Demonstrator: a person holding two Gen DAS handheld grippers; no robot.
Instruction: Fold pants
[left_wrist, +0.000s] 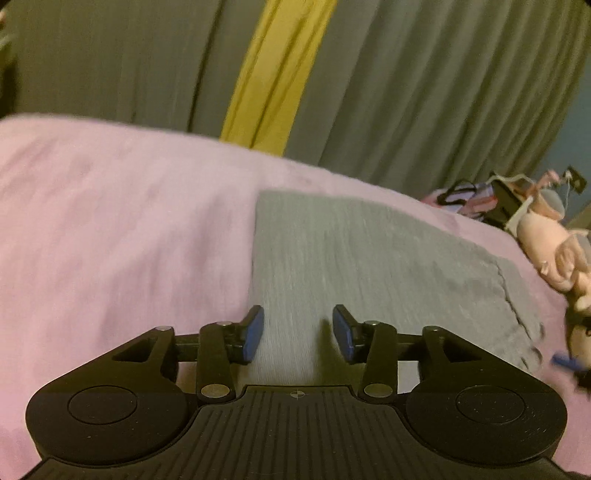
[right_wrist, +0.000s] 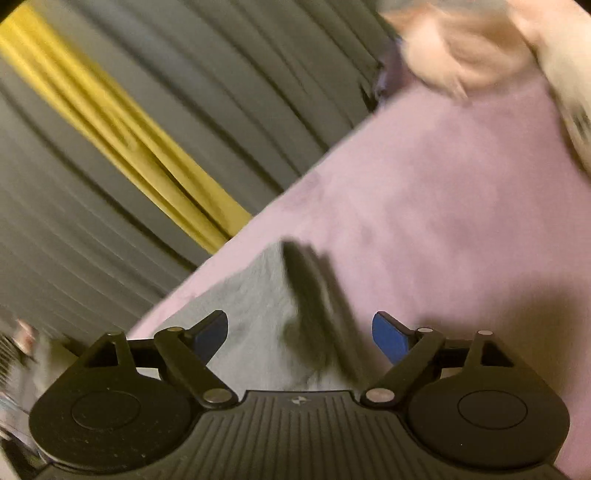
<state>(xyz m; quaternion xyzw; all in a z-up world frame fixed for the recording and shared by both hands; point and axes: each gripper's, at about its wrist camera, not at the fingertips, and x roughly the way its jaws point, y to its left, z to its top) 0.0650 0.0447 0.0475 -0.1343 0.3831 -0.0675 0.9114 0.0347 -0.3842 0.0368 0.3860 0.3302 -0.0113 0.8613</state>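
Observation:
Grey pants (left_wrist: 369, 266) lie folded in a flat rectangle on a pink bedspread (left_wrist: 110, 229). My left gripper (left_wrist: 297, 334) is open and empty, just above the near end of the pants, close to their left edge. In the right wrist view the pants (right_wrist: 258, 314) show as a grey corner with a dark fold or shadow across it. My right gripper (right_wrist: 299, 338) is open and empty, hovering over that corner. The right view is tilted and blurred. The blue tip of the right gripper (left_wrist: 565, 360) shows at the right edge of the left view.
Grey curtains (left_wrist: 424, 92) with a yellow strip (left_wrist: 277, 74) hang behind the bed. A pink plush toy (left_wrist: 550, 251) and dark cluttered items (left_wrist: 491, 199) lie at the bed's far right. The plush toy (right_wrist: 465, 48) is blurred at the top of the right view.

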